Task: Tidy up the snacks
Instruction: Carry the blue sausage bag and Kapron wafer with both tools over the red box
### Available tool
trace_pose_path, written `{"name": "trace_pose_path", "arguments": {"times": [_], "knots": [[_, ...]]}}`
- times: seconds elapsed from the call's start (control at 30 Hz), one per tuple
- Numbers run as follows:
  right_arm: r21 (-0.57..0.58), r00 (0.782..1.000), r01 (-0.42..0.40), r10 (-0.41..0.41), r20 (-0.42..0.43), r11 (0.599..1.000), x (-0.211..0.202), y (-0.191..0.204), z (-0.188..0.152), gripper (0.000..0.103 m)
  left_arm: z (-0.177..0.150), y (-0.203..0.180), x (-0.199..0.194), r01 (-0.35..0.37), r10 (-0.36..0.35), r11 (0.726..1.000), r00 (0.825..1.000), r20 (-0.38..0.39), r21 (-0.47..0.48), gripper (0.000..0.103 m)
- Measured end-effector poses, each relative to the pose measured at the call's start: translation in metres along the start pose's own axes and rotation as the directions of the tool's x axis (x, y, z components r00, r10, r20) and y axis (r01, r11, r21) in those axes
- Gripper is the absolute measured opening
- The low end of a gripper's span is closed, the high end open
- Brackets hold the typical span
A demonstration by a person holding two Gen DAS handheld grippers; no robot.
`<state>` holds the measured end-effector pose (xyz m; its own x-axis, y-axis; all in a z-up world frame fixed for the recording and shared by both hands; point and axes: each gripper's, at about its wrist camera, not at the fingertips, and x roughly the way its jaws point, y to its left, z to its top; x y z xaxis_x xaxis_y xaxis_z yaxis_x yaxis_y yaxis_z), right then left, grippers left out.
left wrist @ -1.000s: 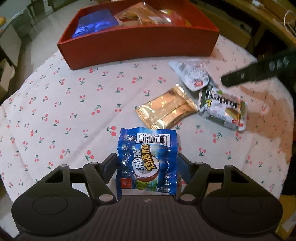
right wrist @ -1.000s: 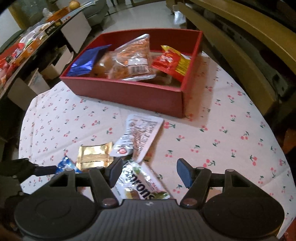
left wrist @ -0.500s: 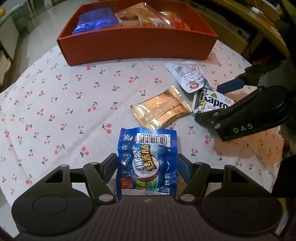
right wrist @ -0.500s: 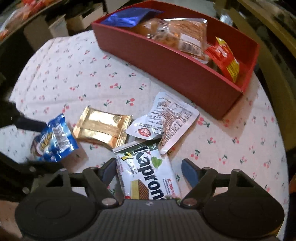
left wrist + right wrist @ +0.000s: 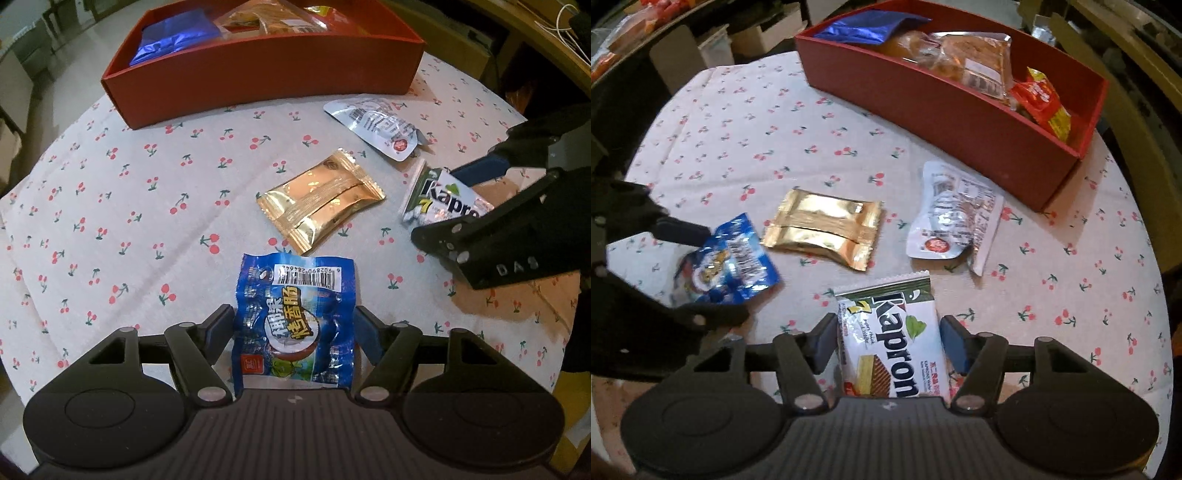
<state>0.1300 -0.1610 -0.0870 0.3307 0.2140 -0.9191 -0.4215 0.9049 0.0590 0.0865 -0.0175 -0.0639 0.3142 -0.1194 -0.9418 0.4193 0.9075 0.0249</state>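
A blue snack packet (image 5: 295, 325) lies on the cherry-print tablecloth between the fingers of my left gripper (image 5: 293, 325). Its jaws are opening, the pads stand at the packet's edges, and the packet is not squeezed. My right gripper (image 5: 888, 339) straddles a white and green Kapron wafer packet (image 5: 890, 354) that lies flat. These jaws are closing and stand close to the packet's sides without buckling it. Between the two lies a gold packet (image 5: 823, 227), with a silver-white pouch (image 5: 953, 218) beyond it. The red box (image 5: 960, 118) at the back holds several snacks.
The round table's edge (image 5: 22, 192) curves close on the left and near sides. In the left wrist view my right gripper (image 5: 454, 206) stands at the right. Boxes and shelves fill the dim room behind, and wooden chair backs (image 5: 1137, 74) rise at the right.
My right gripper swung left and rolled, so the Kapron packet now lies between its fingers, which have narrowed. The left gripper stayed over the blue packet and its fingers spread slightly.
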Motion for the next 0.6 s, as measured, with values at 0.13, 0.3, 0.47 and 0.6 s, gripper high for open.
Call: {"name": "trace_pose_path", "arguments": {"times": [0.13, 0.3, 0.47, 0.6], "knots": [[0.008, 1.000, 0.011, -0.011, -0.004, 1.000, 0.004, -0.002, 0.001, 0.077, 0.000, 0.004, 0.003, -0.009, 0.009, 1.000, 1.000, -0.006, -0.009, 0.088], [0.030, 1.000, 0.020, -0.020, 0.013, 0.999, 0.000, -0.003, 0.001, 0.057, 0.002, 0.004, -0.001, 0.007, -0.007, 1.000, 1.000, -0.002, -0.020, 0.075], [0.055, 0.999, 0.034, -0.035, 0.031, 0.998, -0.007, -0.002, -0.006, 0.057, 0.000, -0.002, -0.006, -0.029, 0.030, 0.999, 1.000, 0.007, -0.020, 0.074], [0.074, 0.997, 0.016, -0.022, 0.078, 0.997, -0.020, 0.001, -0.011, 0.057, 0.002, -0.001, -0.015, -0.017, 0.019, 0.999, 0.999, 0.039, -0.044, 0.074]]}}
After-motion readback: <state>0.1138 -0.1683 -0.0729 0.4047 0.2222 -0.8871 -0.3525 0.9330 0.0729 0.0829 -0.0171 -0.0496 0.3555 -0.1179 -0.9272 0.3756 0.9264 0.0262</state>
